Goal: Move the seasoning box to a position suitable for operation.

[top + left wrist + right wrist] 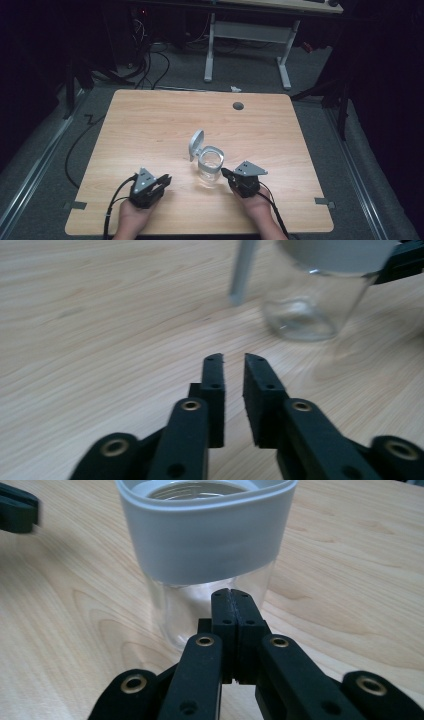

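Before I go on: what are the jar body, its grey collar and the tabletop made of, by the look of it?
Jar body: clear glass or hard plastic; the wood grain shows through it and its base glints, so I cannot say which. Grey collar: matte, opaque, likely plastic or silicone, with no shine. Table: light wood-grain surface, smooth and faintly glossy, possibly laminate rather than solid wood.

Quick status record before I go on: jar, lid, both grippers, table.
jar: clear glass, grey collar, upright near table centre
lid: grey, flipped open, hinged at the collar's far left
left gripper: jaws slightly apart, nothing between them, left of the jar
right gripper: jaws shut together, empty, tips close against the jar's glass
table: light wood, grey round plug near far edge
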Demonstrator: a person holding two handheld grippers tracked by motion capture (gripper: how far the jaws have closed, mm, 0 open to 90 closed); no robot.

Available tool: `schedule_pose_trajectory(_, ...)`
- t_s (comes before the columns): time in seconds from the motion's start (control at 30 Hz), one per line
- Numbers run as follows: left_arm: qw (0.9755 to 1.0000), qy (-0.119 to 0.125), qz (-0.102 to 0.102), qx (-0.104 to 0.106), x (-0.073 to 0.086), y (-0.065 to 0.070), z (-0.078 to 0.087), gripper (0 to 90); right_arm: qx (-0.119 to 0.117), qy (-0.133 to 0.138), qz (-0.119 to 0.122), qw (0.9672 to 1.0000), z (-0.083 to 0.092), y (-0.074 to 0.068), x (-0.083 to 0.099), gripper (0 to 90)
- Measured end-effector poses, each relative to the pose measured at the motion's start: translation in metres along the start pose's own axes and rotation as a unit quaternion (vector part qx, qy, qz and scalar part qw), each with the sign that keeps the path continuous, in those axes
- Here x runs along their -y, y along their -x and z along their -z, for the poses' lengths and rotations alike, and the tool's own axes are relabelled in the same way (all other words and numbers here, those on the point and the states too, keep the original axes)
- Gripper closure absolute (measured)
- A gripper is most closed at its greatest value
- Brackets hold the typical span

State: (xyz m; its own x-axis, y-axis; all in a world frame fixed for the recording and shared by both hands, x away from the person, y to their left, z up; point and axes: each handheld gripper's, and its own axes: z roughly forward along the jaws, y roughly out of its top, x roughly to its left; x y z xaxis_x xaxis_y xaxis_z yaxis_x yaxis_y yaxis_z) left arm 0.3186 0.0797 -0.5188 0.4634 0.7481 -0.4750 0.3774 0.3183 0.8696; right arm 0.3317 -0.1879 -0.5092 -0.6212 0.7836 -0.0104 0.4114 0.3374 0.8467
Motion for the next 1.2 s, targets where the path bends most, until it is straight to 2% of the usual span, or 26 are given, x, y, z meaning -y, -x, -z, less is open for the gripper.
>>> schedule_pose_trajectory(0.07,1.0000,0.000,0.000,0.002,0.005,0.012,-0.013,86.8,-0.004,0.001,0.002,1.0000,-0.001,-0.002,0.001,89.8)
schedule_pose_trajectory(0.2,0.9999,-0.001,0.017,0.003,0.010,0.027,-0.037,89.0,-0.010,-0.003,0.008,0.9999,-0.002,-0.005,0.004,89.3)
schedule_pose_trajectory(0.33,0.9998,0.005,0.017,0.003,0.012,0.040,-0.053,89.8,-0.005,0.002,-0.003,1.0000,0.003,0.004,0.009,89.3)
schedule_pose_trajectory(0.43,0.9998,0.011,0.019,-0.003,0.012,0.043,-0.060,90.0,0.002,0.001,-0.009,1.0000,0.007,0.010,0.014,89.0)
schedule_pose_trajectory(0.63,0.9995,0.017,0.014,-0.023,0.010,0.039,-0.075,90.0,0.010,0.000,-0.017,0.9998,0.012,0.019,0.020,89.0)
schedule_pose_trajectory(0.7,0.9993,0.017,0.017,-0.027,0.009,0.037,-0.080,90.0,0.017,0.003,-0.023,0.9996,0.008,0.026,0.017,89.1)
schedule_pose_trajectory(0.83,0.9991,0.017,0.018,-0.033,0.007,0.035,-0.089,90.0,0.029,-0.003,-0.030,0.9991,-0.012,0.041,0.002,89.5)
schedule_pose_trajectory(0.93,0.9990,0.020,0.011,-0.039,0.006,0.033,-0.089,89.8,0.034,-0.003,-0.037,0.9988,-0.026,0.049,-0.010,89.5)
schedule_pose_trajectory(0.97,0.9989,0.022,0.008,-0.042,0.006,0.031,-0.086,89.6,0.033,-0.002,-0.031,0.9990,-0.030,0.051,-0.013,89.5)
schedule_pose_trajectory(1.03,0.9986,0.021,0.011,-0.047,0.006,0.025,-0.077,89.1,0.030,-0.001,-0.026,0.9992,-0.033,0.052,-0.019,89.4)
schedule_pose_trajectory(1.2,0.9980,0.024,0.002,-0.058,0.006,0.012,-0.051,87.7,0.016,0.009,-0.008,0.9998,-0.033,0.049,-0.025,89.9)
